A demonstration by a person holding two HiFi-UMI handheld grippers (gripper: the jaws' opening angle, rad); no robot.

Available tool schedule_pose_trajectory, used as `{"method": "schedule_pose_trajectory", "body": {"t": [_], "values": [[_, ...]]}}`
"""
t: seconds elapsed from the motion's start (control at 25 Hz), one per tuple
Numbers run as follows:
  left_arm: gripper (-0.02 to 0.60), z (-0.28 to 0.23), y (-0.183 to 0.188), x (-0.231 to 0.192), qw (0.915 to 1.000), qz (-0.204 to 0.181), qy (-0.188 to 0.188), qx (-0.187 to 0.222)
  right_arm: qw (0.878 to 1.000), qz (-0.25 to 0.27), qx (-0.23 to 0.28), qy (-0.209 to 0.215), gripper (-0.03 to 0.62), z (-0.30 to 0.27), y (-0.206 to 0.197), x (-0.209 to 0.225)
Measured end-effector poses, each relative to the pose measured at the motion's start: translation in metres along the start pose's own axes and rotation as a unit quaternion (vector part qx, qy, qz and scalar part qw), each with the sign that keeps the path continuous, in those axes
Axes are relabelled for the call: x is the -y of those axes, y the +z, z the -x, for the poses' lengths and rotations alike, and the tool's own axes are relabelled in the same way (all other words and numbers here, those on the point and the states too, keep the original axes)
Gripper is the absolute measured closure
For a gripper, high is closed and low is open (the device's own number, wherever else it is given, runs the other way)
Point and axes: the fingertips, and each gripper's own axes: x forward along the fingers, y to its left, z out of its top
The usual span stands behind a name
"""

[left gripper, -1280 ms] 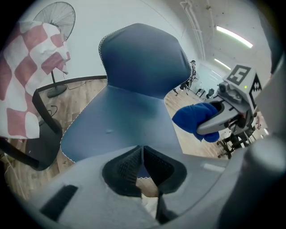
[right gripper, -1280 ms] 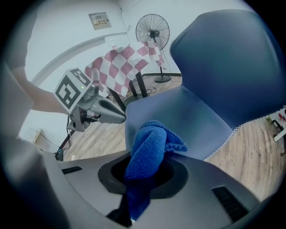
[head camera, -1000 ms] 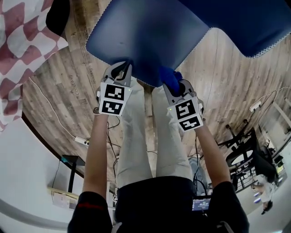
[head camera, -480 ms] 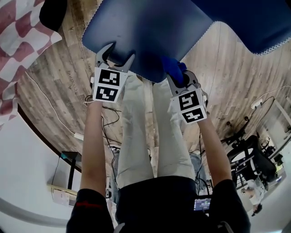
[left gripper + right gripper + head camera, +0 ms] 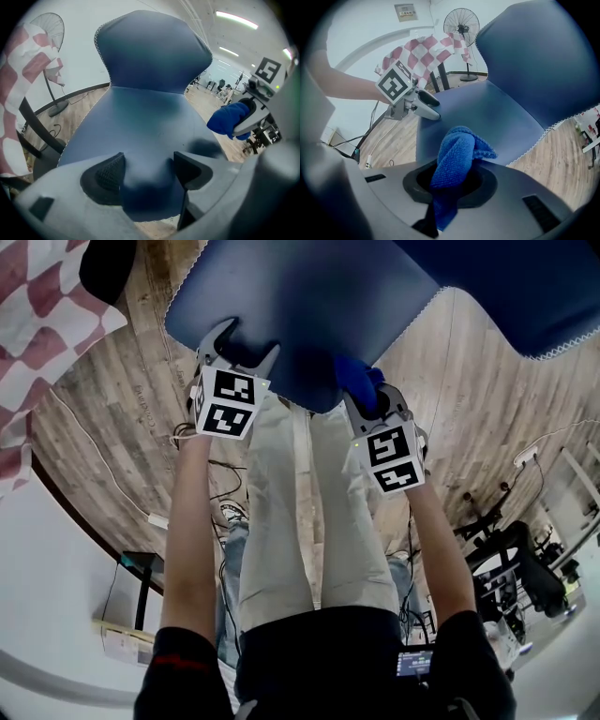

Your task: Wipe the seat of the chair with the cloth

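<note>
Right, your right gripper (image 5: 451, 183) is clamped on the cloth (image 5: 457, 152), a bunched blue wad poking out past the jaws so that fabric, not plastic, meets the chair. In the head view it sits at the front edge of the seat (image 5: 300, 306), just right of centre, cloth touching or very nearly touching the blue surface; I can't tell which.

Over on the other side, your left gripper (image 5: 145, 171) is opening, jaws spreading wide with the seat's front lip showing between them and neither pad pressing on it. It looks like you're letting go of the chair's edge there, where a hold would steady the chair. Nothing else is in those jaws.

The seat looks bare and smooth, sloping up to the backrest (image 5: 152, 51), so I'd judge the wiping barely begun: the cloth is parked at the near edge, with the whole seat ahead of it. A checked fabric (image 5: 424, 54) hangs off to the left and a fan (image 5: 461, 23) stands behind, both well apart from your path.
</note>
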Motion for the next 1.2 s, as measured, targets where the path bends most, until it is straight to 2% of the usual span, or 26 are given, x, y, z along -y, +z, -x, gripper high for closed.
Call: {"method": "schedule_pose_trajectory", "body": {"t": [0.24,0.48,0.92,1.2], "values": [[0.250,-0.003,-0.001,0.002,0.9999,-0.008,0.010,-0.009,1.000,0.012,0.002,-0.007,0.543,-0.002,0.001,0.011],[0.249,-0.005,-0.002,0.002,0.9999,-0.006,0.006,-0.009,0.999,0.039,0.009,-0.027,0.543,-0.003,0.018,0.043],[0.249,-0.002,-0.002,-0.001,0.9999,-0.008,0.012,-0.007,0.987,0.129,0.003,-0.098,0.543,-0.001,0.056,0.120],[0.249,-0.004,-0.002,-0.001,0.9999,-0.006,0.012,-0.005,0.978,0.147,-0.011,-0.144,0.543,-0.010,0.065,0.161]]}}
